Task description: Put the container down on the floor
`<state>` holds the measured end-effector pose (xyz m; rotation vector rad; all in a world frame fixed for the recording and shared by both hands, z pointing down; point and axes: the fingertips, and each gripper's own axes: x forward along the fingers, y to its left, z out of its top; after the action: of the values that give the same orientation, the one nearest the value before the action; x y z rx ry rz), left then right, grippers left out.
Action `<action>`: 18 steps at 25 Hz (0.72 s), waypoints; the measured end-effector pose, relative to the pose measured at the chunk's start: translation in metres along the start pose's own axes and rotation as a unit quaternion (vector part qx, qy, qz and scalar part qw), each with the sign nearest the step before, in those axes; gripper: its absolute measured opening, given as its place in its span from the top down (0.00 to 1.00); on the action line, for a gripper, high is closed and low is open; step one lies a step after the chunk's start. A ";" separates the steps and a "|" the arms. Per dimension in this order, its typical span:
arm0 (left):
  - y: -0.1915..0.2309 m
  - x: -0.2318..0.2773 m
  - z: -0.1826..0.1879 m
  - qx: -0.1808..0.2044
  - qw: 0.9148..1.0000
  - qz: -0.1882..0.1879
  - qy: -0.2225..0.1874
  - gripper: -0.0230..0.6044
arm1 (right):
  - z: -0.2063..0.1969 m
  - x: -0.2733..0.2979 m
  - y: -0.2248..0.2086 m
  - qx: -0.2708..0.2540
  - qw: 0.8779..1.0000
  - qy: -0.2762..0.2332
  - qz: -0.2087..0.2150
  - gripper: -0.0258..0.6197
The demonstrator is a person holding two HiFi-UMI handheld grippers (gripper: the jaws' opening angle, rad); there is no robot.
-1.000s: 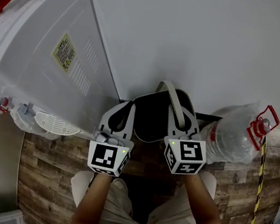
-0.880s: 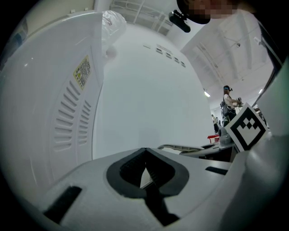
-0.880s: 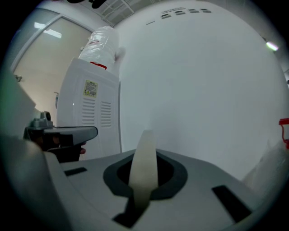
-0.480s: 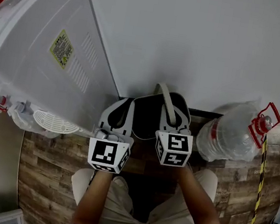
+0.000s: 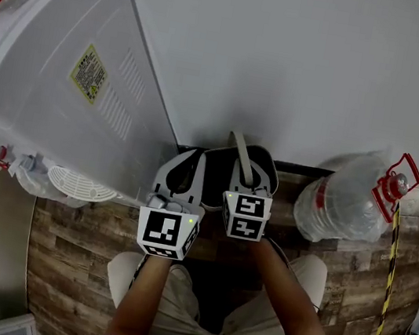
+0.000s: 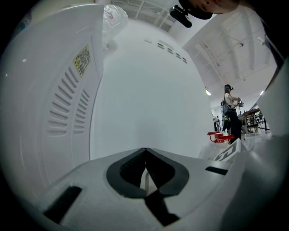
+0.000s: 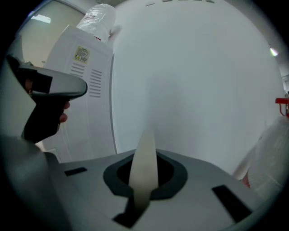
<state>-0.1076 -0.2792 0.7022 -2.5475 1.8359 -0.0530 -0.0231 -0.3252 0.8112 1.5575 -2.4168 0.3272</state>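
Note:
A dark container (image 5: 219,179) with a pale beige handle (image 5: 241,154) hangs or stands close to the wall, just ahead of the person's knees; whether it touches the floor I cannot tell. My right gripper (image 5: 249,179) is shut on that handle, and in the right gripper view the beige strip (image 7: 144,162) runs up between the closed jaws of my right gripper (image 7: 143,180). My left gripper (image 5: 182,158) sits beside the container on its left, jaws together. In the left gripper view my left gripper (image 6: 145,169) shows only a thin pale sliver between its jaws.
A white water dispenser (image 5: 73,76) stands at the left against the white wall (image 5: 315,61). A large clear water bottle (image 5: 343,202) with a red cap handle lies at the right on the wood-pattern floor (image 5: 76,252). Yellow-black tape (image 5: 389,264) runs along the right. A person (image 6: 230,113) stands far off.
My right gripper has moved left with the handle, closer to the left gripper. The left gripper has barely shifted.

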 end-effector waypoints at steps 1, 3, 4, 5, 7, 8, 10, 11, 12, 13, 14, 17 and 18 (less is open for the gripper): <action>-0.001 0.000 0.000 0.000 1.000 -0.001 0.000 0.94 | -0.004 0.002 -0.002 0.003 1.000 0.003 -0.003 0.91; -0.002 0.000 0.001 0.001 1.000 -0.002 -0.002 0.94 | -0.011 0.006 -0.004 0.004 1.000 0.009 -0.010 0.91; -0.002 -0.001 0.001 0.002 1.000 -0.003 -0.004 0.94 | -0.014 0.008 -0.006 0.001 1.000 0.012 -0.013 0.91; -0.002 -0.001 0.002 0.002 1.000 -0.002 -0.005 0.94 | -0.016 0.010 -0.007 -0.003 1.000 0.014 -0.017 0.91; -0.002 -0.002 0.003 0.002 1.000 -0.002 -0.009 0.94 | -0.021 0.014 -0.008 -0.007 1.000 0.019 -0.022 0.91; -0.002 -0.002 0.004 0.001 1.000 -0.002 -0.011 0.94 | -0.024 0.016 -0.008 -0.005 0.999 0.022 -0.025 0.91; -0.003 -0.001 0.004 -0.001 1.000 -0.002 -0.013 0.94 | -0.028 0.019 -0.010 0.002 0.999 0.024 -0.036 0.91; -0.003 0.000 0.003 -0.002 1.000 -0.002 -0.012 0.94 | -0.030 0.020 -0.011 0.005 0.999 0.024 -0.043 0.91; -0.003 0.000 0.002 -0.002 1.000 -0.002 -0.012 0.94 | -0.031 0.020 -0.013 0.008 0.998 0.024 -0.049 0.91; -0.003 0.001 0.001 -0.002 1.000 -0.002 -0.011 0.94 | -0.032 0.022 -0.013 0.011 0.998 0.023 -0.054 0.91; -0.003 0.002 0.001 -0.002 1.000 -0.002 -0.011 0.94 | -0.033 0.023 -0.014 0.014 0.998 0.023 -0.059 0.91; -0.003 0.002 -0.001 -0.001 1.000 -0.002 -0.009 0.94 | -0.038 0.027 -0.017 0.022 0.997 0.024 -0.068 0.91; -0.004 0.003 -0.002 0.000 1.000 -0.002 -0.008 0.94 | -0.040 0.028 -0.018 0.024 0.997 0.025 -0.071 0.91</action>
<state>-0.1033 -0.2804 0.7041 -2.5437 1.8268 -0.0329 -0.0145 -0.3442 0.8588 1.7086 -2.2629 0.3933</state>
